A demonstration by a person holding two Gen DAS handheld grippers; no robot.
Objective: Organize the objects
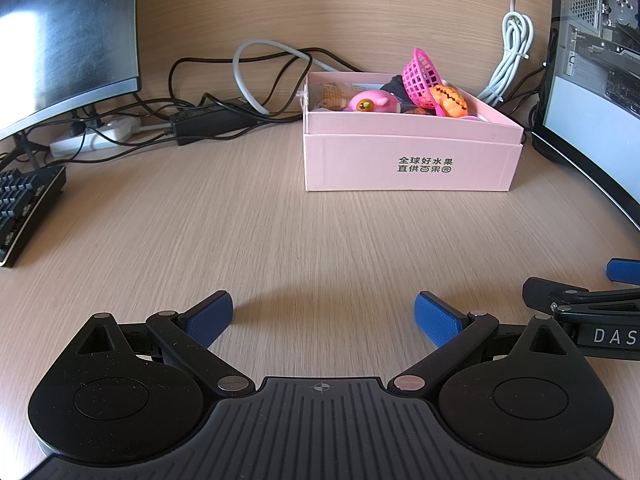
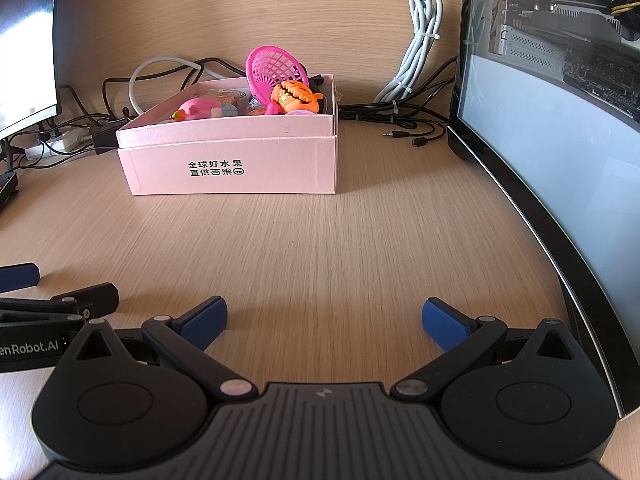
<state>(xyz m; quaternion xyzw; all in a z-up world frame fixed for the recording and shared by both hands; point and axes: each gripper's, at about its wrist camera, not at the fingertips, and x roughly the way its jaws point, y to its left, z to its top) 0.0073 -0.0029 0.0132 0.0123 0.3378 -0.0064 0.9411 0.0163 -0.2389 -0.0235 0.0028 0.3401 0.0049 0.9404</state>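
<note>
Pink box (image 1: 408,160) is set on desk (image 1: 280,232) w/ toys piled inside: pink basket (image 1: 420,76), orange pumpkin (image 1: 450,100), pink fish (image 1: 372,102). Left gripper (image 1: 324,316) & right gripper (image 2: 325,320) fingers are held wide, nothing gripped.

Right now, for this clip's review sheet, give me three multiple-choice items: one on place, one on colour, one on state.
1. Where do the toys sit?
A. inside the pink box
B. loose on the desk
C. on the keyboard

2. What colour is the mesh basket?
A. green
B. magenta pink
C. white

3. How are the left tongs and right tongs?
A. both shut
B. one shut on a toy
C. both open, empty

Answers: A, toys show above the box rim; B, the mesh is bright pink; C, blue pads stand apart over bare desk.
</note>
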